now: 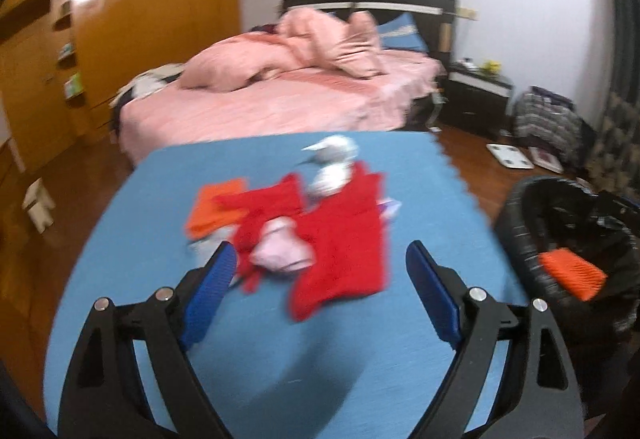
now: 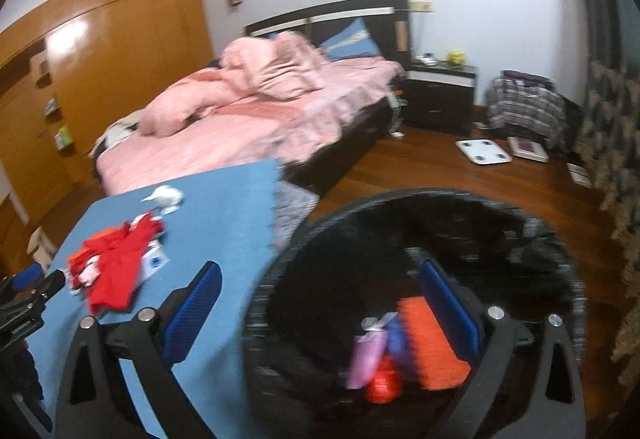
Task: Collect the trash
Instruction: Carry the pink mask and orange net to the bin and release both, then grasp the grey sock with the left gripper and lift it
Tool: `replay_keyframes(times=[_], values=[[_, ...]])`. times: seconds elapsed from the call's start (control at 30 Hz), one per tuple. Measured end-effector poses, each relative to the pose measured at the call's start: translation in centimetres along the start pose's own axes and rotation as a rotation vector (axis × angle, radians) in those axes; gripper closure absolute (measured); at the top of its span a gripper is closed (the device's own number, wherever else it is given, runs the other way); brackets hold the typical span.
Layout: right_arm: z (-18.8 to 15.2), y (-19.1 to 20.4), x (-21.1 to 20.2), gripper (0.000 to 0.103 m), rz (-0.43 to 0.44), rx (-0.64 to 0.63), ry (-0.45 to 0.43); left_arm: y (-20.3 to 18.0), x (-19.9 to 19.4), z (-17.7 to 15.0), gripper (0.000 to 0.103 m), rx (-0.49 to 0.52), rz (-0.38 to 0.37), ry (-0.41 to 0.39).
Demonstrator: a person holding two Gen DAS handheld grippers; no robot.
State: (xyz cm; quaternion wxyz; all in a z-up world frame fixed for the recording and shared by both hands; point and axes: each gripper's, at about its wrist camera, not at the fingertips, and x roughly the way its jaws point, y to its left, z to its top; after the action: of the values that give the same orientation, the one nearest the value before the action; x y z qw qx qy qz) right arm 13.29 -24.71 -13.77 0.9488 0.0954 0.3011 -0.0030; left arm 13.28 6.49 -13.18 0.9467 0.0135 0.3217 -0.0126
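Left gripper (image 1: 320, 271) spread wide, empty, above near edge of trash pile (image 1: 320, 235) on blue mat (image 1: 440, 199). Right gripper (image 2: 320, 291) spread too, empty, over black bin (image 2: 440, 203), right of mat. Best: go low, pinch one pink scrap (image 1: 280, 249), lift slow, drop in bin.

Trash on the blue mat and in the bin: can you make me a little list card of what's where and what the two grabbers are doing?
mat: blue mat on the floor
on mat: red wrapper, orange wrapper, pink wrapper, white crumpled paper
bin: black bin, beside the mat
in bin: orange packet, pink, purple and red bits
left gripper: open, empty, facing the pile
right gripper: open, empty, over the bin
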Motion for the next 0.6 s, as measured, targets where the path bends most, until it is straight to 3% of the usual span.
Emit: replay_keyframes(times=[0.2,0.37,0.6], values=[[-0.9,6.6,2.9,0.006,0.076,-0.075,0.023,5.4,1.5,-1.1,0.026,-0.069,0.089,0.037],[-1.5,10.3,5.4,0.006,0.101,-0.13,0.061,8.0,3.7,-1.2,0.032,-0.123,0.098,0.065],[-2.0,12.2,7.1,0.006,0.112,-0.177,0.09,9.2,6.4,-1.1,0.054,-0.156,0.054,0.1]])
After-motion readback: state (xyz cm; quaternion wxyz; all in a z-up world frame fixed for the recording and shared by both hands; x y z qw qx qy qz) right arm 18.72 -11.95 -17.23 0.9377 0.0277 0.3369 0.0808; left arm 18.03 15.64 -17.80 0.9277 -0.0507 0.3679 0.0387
